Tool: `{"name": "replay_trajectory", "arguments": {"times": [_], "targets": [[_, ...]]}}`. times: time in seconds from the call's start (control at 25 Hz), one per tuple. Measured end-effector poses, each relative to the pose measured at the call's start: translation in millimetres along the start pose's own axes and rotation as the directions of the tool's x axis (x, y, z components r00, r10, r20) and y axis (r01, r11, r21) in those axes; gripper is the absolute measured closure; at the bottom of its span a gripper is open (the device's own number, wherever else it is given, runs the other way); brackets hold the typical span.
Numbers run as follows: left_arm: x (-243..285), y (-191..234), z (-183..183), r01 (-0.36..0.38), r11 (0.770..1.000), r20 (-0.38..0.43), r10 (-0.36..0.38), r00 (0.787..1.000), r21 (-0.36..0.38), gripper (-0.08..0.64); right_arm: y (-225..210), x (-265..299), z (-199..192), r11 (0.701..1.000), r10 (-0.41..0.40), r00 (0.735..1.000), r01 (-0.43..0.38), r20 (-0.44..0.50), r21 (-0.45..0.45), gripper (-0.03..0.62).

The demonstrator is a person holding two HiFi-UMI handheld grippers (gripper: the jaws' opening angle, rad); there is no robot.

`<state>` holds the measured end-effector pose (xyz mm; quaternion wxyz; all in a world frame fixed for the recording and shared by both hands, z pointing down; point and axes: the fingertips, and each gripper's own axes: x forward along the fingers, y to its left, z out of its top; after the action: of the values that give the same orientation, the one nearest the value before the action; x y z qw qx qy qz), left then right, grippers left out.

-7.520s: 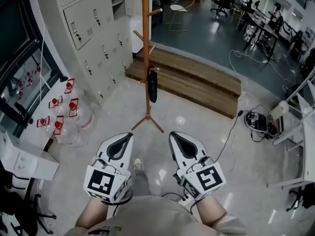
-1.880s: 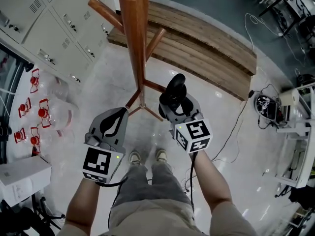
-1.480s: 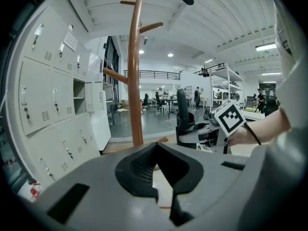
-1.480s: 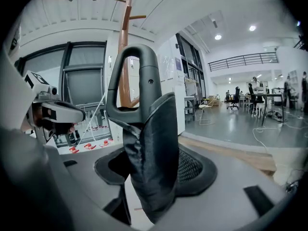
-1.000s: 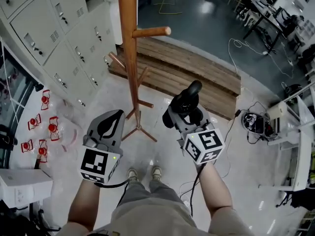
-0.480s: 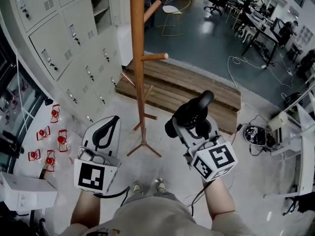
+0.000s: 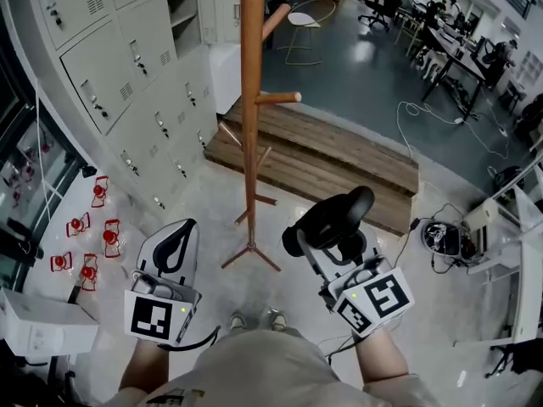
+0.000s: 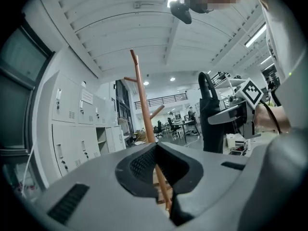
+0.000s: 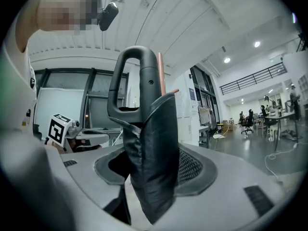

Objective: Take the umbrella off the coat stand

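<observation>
A black folded umbrella point(image 7: 333, 214) with a loop handle lies tilted between the jaws of my right gripper point(image 7: 333, 242), which is shut on it, well clear of the coat stand. In the right gripper view the umbrella point(image 9: 153, 143) fills the middle, handle uppermost. The wooden coat stand point(image 7: 250, 100) rises ahead of both grippers, and the pegs I can see are bare. My left gripper point(image 7: 181, 231) is at the lower left, shut with nothing in it. The left gripper view shows the stand's pole point(image 8: 142, 105) past its closed tips and the umbrella point(image 8: 210, 119) to the right.
Grey lockers point(image 7: 110, 66) line the left wall. A wooden step platform point(image 7: 339, 155) lies behind the stand. Red-capped bottles point(image 7: 93, 227) sit on the floor at left. Cables and a small device point(image 7: 445, 237) lie at right. Desks and chairs stand far back.
Both grippers have risen and drawn back from the coat stand, the right one still gripping the umbrella. The stand's base now lies farther ahead of them.
</observation>
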<state>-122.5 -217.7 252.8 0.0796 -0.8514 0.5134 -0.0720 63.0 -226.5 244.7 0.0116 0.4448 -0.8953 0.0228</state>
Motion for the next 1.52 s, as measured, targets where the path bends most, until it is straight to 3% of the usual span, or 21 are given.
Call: {"name": "replay_trajectory", "arguments": {"times": [0.36,1.52], "targets": [[-2.5,-11.6,-25.5,0.0,1.0,-0.027,0.0,1.0,-0.006,0.554,17.8,6.7,-34.9,0.998,0.047,0.997,-0.044,-0.067,0.055,0.345],[6.7,-17.3,-15.5,0.042,0.999,-0.031,-0.041,0.999,0.006,0.554,21.2,13.9,-19.7,0.997,0.067,0.995,-0.065,-0.07,0.028,0.345]]}}
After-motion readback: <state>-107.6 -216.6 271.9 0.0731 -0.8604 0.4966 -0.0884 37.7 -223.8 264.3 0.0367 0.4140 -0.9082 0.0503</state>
